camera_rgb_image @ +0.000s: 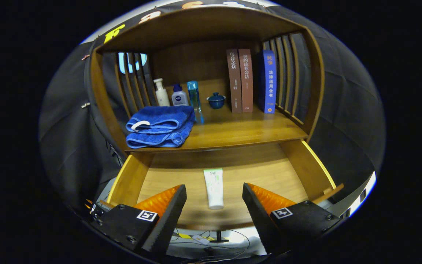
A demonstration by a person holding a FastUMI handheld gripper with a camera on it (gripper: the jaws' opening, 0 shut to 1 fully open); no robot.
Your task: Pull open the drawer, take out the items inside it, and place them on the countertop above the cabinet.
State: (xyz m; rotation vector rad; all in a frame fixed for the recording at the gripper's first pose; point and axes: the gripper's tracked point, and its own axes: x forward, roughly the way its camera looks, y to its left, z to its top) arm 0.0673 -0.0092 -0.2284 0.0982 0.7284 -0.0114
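Observation:
The wooden drawer point(299, 168) stands pulled out below the cabinet's countertop point(240, 132). On its floor lies a white tube with a green label point(214, 187), pointing cap end toward me. My gripper point(214, 196) hovers above the drawer's front edge, open, with the tube lying between the two fingers and below them. Neither of the fingers point(170, 209) touches the tube.
On the countertop lie folded blue towels point(159, 126) at the left, with three bottles point(179, 96) behind them, a small blue lidded cup point(216, 100), two brown books point(240, 80) and a blue book point(268, 81). Slatted side walls and a top board enclose the countertop. Cables lie on the floor below.

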